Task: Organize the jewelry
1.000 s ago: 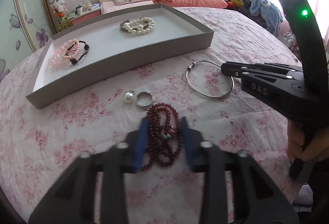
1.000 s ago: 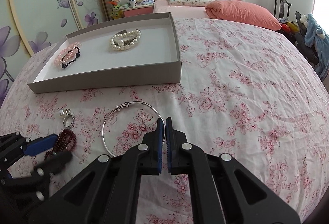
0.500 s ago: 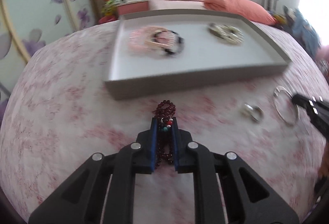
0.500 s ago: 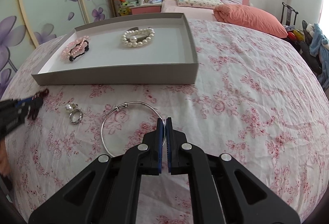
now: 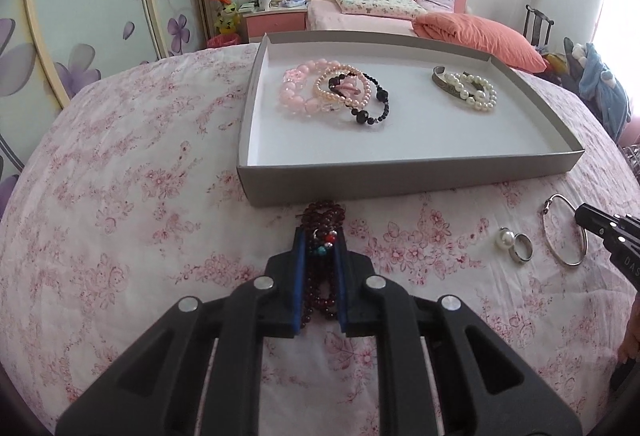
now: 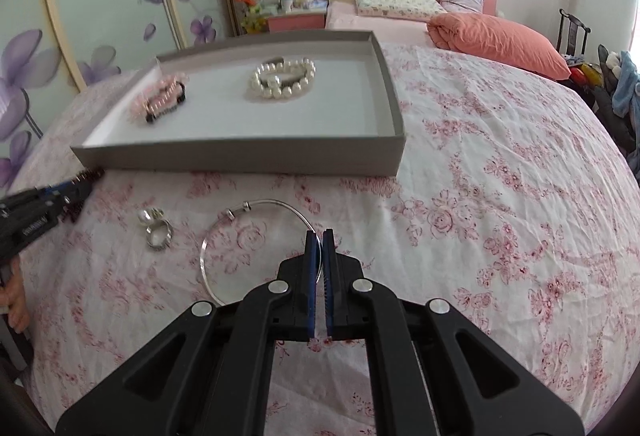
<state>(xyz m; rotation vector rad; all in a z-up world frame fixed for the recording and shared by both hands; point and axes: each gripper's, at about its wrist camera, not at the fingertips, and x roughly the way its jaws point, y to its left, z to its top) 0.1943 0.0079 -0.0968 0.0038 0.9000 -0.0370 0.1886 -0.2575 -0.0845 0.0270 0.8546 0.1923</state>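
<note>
We've got the dark red bead bracelet (image 5: 321, 232) clamped in our left gripper (image 5: 320, 236) just before the tray's (image 5: 400, 177) near wall; our right gripper (image 6: 319, 236) pinches the silver bangle (image 6: 208, 252).

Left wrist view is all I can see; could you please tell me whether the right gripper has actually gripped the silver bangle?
Observer: Yes. In the right wrist view, the right gripper is shut on the wire of the silver bangle, on the right side of its loop.
Operator: Thank you. How does my bead strand look from that side?
Observer: The dark red beads stick out ahead of the left gripper, just short of the near wall of the grey box.
</note>
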